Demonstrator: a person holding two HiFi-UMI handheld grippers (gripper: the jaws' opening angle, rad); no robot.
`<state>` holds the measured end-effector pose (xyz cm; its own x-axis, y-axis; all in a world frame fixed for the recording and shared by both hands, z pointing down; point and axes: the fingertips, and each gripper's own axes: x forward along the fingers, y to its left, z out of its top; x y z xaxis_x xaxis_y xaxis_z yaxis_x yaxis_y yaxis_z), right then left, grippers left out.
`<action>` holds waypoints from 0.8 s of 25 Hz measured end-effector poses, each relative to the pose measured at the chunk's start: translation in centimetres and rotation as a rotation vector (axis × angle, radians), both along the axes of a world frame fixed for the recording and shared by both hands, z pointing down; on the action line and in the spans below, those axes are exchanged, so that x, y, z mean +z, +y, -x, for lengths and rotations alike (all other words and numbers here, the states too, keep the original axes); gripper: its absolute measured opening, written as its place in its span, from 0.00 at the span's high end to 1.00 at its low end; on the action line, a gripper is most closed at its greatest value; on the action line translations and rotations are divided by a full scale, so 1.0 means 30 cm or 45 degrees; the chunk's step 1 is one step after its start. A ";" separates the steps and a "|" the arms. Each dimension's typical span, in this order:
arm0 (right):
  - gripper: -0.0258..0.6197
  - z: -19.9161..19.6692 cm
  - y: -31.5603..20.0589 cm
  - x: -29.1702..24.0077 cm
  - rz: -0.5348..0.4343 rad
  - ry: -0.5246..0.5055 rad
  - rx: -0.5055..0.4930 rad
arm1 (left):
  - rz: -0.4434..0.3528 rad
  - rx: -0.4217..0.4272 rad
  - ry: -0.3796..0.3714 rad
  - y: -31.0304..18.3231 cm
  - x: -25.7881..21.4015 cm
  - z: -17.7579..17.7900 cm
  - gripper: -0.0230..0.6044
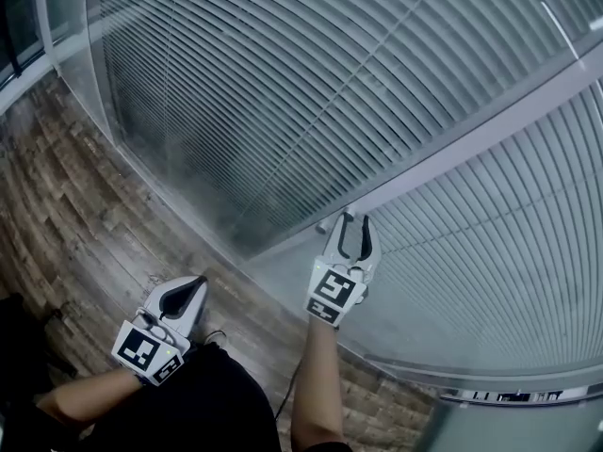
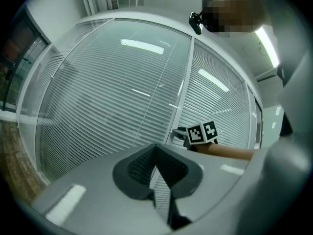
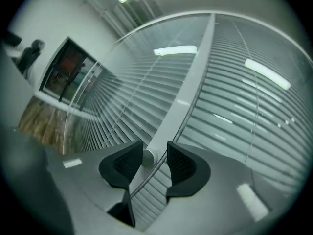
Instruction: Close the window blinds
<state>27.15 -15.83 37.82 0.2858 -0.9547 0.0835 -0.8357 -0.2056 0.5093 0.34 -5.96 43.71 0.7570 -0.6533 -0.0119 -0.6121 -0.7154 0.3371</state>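
Slatted window blinds [image 1: 283,92] hang behind glass on both sides of a white upright frame [image 1: 471,139]. A small round knob [image 3: 148,157] sticks out from that frame. My right gripper [image 3: 154,147] is open with the knob between its jaws, close to the left pad and apart from the right one. In the head view the right gripper [image 1: 354,220] points at the frame, beside the knob [image 1: 330,222]. My left gripper [image 1: 196,283] hangs lower left, away from the glass, shut with nothing in it [image 2: 156,150]. The right gripper [image 2: 182,133] shows at the frame in the left gripper view.
Wooden flooring [image 1: 75,215] runs along the foot of the glass wall. A thin cable [image 1: 287,394] trails near the person's dark clothing [image 1: 198,403]. A dark opening [image 3: 63,72] and a distant person [image 3: 30,55] stand far left of the blinds.
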 end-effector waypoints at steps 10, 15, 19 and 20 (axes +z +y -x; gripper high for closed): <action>0.70 0.014 -0.026 0.054 0.188 0.154 -0.022 | -0.004 -0.007 -0.012 0.004 -0.006 -0.021 0.96; 0.72 0.002 -0.046 0.093 0.219 0.192 0.011 | -0.001 -0.016 -0.010 -0.007 0.016 -0.025 0.96; 0.75 0.002 -0.044 0.076 0.229 0.252 0.032 | -0.022 -0.018 -0.014 -0.004 -0.003 -0.021 0.96; 0.74 0.002 -0.048 0.081 0.236 0.277 0.037 | -0.019 -0.021 -0.016 -0.007 0.003 -0.022 0.96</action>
<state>27.09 -17.27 40.26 0.3432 -0.9200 0.1894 -0.6977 -0.1147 0.7072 1.01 -6.18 43.81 0.7462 -0.6656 -0.0126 -0.6279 -0.7100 0.3188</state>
